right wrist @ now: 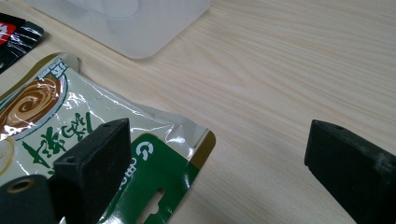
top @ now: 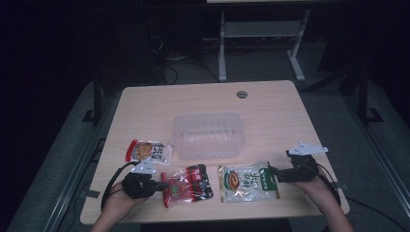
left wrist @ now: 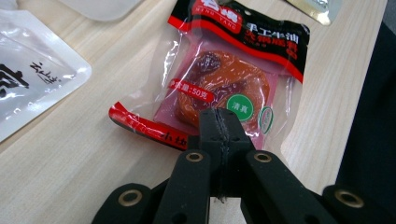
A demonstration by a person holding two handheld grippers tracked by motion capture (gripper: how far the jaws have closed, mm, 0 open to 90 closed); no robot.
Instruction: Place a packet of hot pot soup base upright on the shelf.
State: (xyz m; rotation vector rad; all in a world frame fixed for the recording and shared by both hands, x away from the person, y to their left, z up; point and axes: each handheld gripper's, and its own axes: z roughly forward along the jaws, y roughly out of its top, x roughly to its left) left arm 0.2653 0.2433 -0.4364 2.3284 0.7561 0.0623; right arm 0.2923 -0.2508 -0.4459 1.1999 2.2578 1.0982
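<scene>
Pale wooden desk (top: 270,104) under dim light, three snack packets and a tub laid out before me.

My left gripper (left wrist: 219,122) had its fingers pressed together at the near edge of the red-and-black clear plastic packet of reddish food (left wrist: 224,79); whether they pinched the film I could not tell. My right gripper (right wrist: 219,154) held its fingers wide apart, one above the green-cornered cream sachet (right wrist: 70,116), gripping nothing. Beyond both stood the clear plastic rectangular tub (top: 208,135), with an orange-and-white packet (top: 149,152) to its left.
</scene>
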